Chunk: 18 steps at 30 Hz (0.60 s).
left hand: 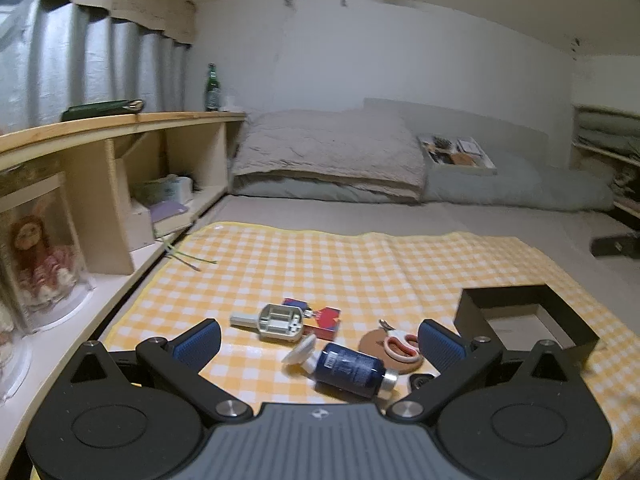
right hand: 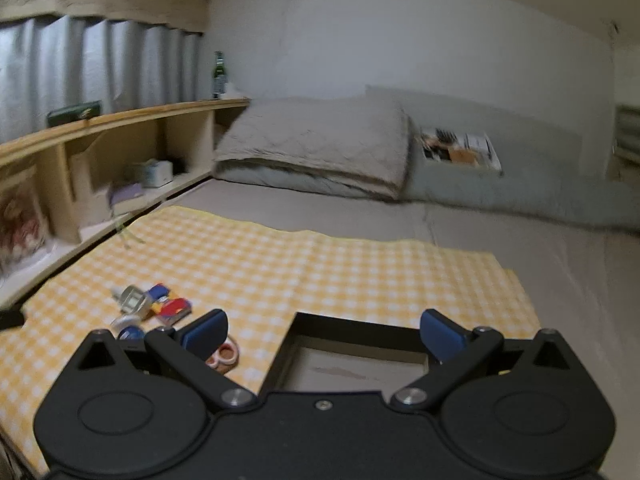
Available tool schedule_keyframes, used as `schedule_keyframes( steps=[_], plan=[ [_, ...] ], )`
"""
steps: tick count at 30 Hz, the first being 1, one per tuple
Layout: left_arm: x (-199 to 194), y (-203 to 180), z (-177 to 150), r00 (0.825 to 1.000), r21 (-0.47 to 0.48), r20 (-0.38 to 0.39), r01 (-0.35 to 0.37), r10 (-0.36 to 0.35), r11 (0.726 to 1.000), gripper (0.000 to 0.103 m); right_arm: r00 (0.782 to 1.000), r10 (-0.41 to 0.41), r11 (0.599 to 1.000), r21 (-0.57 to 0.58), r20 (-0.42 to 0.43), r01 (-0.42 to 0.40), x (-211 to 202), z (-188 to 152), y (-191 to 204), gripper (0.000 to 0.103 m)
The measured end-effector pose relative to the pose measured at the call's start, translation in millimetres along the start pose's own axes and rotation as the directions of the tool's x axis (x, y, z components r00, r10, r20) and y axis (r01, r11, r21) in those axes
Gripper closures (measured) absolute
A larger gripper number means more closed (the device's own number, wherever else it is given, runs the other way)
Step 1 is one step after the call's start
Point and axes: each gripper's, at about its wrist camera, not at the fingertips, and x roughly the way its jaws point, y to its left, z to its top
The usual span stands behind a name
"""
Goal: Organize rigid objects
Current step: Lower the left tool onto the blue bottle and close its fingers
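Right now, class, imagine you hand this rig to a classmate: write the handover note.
Left gripper: jaws open, empty, over the pile.
Right gripper: jaws open, empty, over the black box.
On the checked mat: blue bottle lying down, scissors on a cork coaster, grey plastic gadget, red-and-blue packet.
Done: nothing; the box looks empty.
Left: put each item in the box.
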Motion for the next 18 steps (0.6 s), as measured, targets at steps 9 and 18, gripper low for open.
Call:
schedule_keyframes(
  steps=[9, 18],
  plan=[
    [25, -17, 22, 0.985, 0.181, -0.097, 0.16, -0.144, 0.97, 0.0, 0.986, -0.099, 0.993, 0.056, -0.136, 0.107, 68, 8, -71, 0.0],
    [93, -32, 32, 0.955, 0.331, -0.249, 0.242, -0.163, 0.912, 0.0, 0.928, -0.063, 0.975, 0.176, -0.367, 0.136, 120, -29, -120, 0.046]
  ],
)
